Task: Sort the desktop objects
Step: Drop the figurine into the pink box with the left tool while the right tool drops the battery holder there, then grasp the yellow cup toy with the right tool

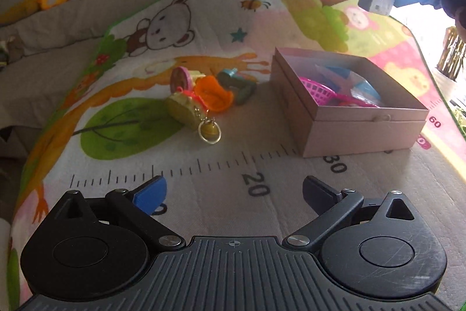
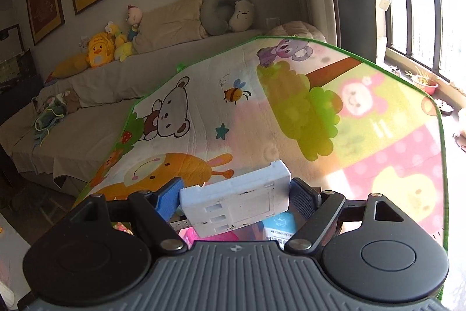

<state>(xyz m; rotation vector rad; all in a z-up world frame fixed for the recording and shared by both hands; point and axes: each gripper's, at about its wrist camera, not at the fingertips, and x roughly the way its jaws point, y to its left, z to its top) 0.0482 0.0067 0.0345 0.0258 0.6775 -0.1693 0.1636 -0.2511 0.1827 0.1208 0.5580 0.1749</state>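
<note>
Right gripper (image 2: pixel 234 194) grasping white plastic block (image 2: pixel 236 203) above pink box (image 1: pixel 349 118); left gripper (image 1: pixel 233 191) released, empty.
Risk: block tilted in fingers; early release lands it on box's 12 o'clock rim.

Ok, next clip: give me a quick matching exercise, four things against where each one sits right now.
Things:
1. white block
2. pink basket
3. orange toy
4. left gripper

Places or states:
A. inside the open box
B. open, holding nothing, above the mat
C. clamped in the right gripper, held in the air
D. lying on the mat left of the box, in the small pile of toys

Pairs: 1-C, 2-A, 3-D, 4-B
</note>
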